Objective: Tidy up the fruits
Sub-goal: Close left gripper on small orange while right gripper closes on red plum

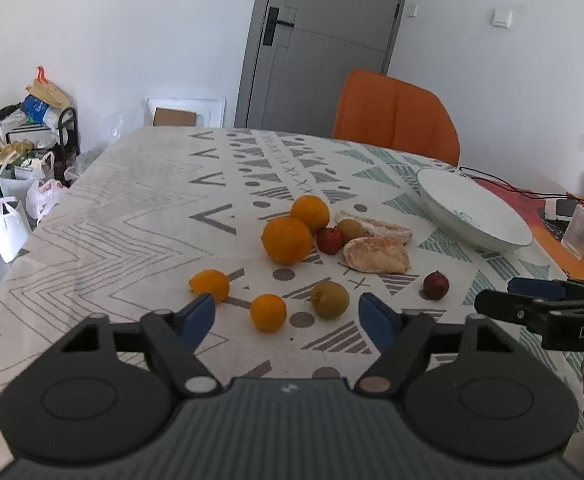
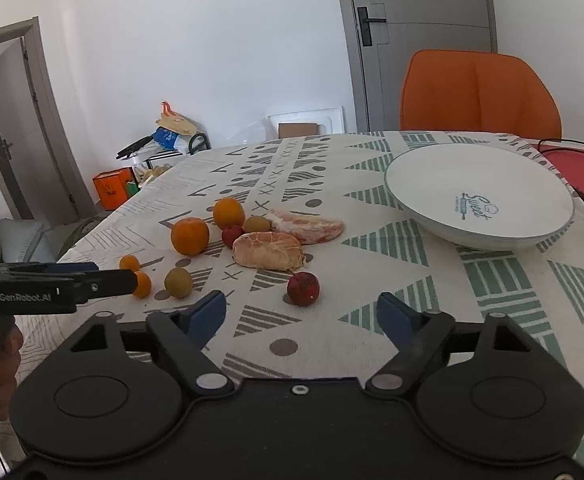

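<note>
Fruit lies loose on the patterned tablecloth [image 1: 132, 216]: two big oranges [image 1: 287, 240], two small oranges [image 1: 210, 285], two brown-green fruits [image 1: 330, 299], two red fruits [image 1: 435, 285] and peeled citrus pieces [image 1: 375, 255]. A white plate [image 2: 479, 196] stands to the right with nothing on it. My left gripper [image 1: 286, 305] is open; a small orange [image 1: 268, 312] and a brown-green fruit lie just ahead between its fingers, untouched. My right gripper [image 2: 300, 303] is open too, with a red fruit [image 2: 303, 288] just beyond its fingertips.
An orange chair [image 2: 479, 92] stands behind the table's far edge. A clear cup [image 1: 580, 231], cables and a red mat [image 1: 547, 224] sit at the right. Bags [image 1: 8, 224] and a cluttered rack [image 1: 28, 132] are on the floor at the left.
</note>
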Demonstrator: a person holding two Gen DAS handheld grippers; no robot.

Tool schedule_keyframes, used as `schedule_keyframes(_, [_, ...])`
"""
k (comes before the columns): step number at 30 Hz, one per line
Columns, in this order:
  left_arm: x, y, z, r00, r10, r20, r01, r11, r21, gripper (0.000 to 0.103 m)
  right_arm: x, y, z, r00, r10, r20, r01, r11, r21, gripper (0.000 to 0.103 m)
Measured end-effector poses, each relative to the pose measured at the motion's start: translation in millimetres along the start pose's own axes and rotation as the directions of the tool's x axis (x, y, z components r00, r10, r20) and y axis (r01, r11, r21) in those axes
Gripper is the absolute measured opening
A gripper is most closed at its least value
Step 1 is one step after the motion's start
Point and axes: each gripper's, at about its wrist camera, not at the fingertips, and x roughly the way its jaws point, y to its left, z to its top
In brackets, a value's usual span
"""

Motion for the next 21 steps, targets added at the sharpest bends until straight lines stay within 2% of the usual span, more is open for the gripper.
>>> schedule_keyframes(5, [10.3, 5.0, -1.4, 1.000, -0.002, -0.027, 0.002, 1.000, -0.015, 0.053, 12.7, -5.7, 1.3, 1.000, 0.024, -0.012, -0.024, 1.000, 0.020, 0.065])
schedule_keyframes(13, [24.0, 15.0, -5.0, 0.999, -0.017, -0.046, 0.015, 0.999, -0.048, 0.029, 36.9, -7.3, 6.8, 0.998, 0.035, -0.047, -0.033, 0.999, 0.038, 0.060])
schedule_keyframes(14, [25.1, 15.2, -4.7, 0.999, -0.016, -0.045, 0.014, 0.999, -0.044, 0.021, 41.0, -8.4, 7.0, 0.998, 0.031, -0.057, -0.029, 0.999, 0.036, 0.059])
schedule_keyframes(15, [25.5, 16.3, -4.4, 0.999, -0.017, -0.043, 0.015, 0.999, -0.046, 0.021, 44.6, -8.9, 7.8, 0.997, 0.037, -0.063, -0.034, 0.999, 0.040, 0.057])
schedule_keyframes(18, [22.9, 20.2, -3.9, 1.000, -0.015, -0.022, 0.014, 0.998, -0.062, 0.021, 53.2, -8.2, 7.5, 0.998, 0.038, -0.059, -0.036, 0.999, 0.034, 0.043])
schedule_keyframes(20, [20.4, 20.1, -2.7, 1.000, -0.014, -0.014, 0.013, 0.998, -0.060, 0.021, 54.6, -6.2, 8.4, 0.997, 0.032, -0.064, -0.031, 0.999, 0.018, 0.022])
schedule_keyframes(21, [19.2, 19.5, -1.9, 1.000, -0.017, -0.012, 0.016, 0.998, -0.057, 0.021, 54.8, -7.8, 9.0, 0.996, 0.044, -0.072, -0.042, 0.999, 0.026, 0.022])
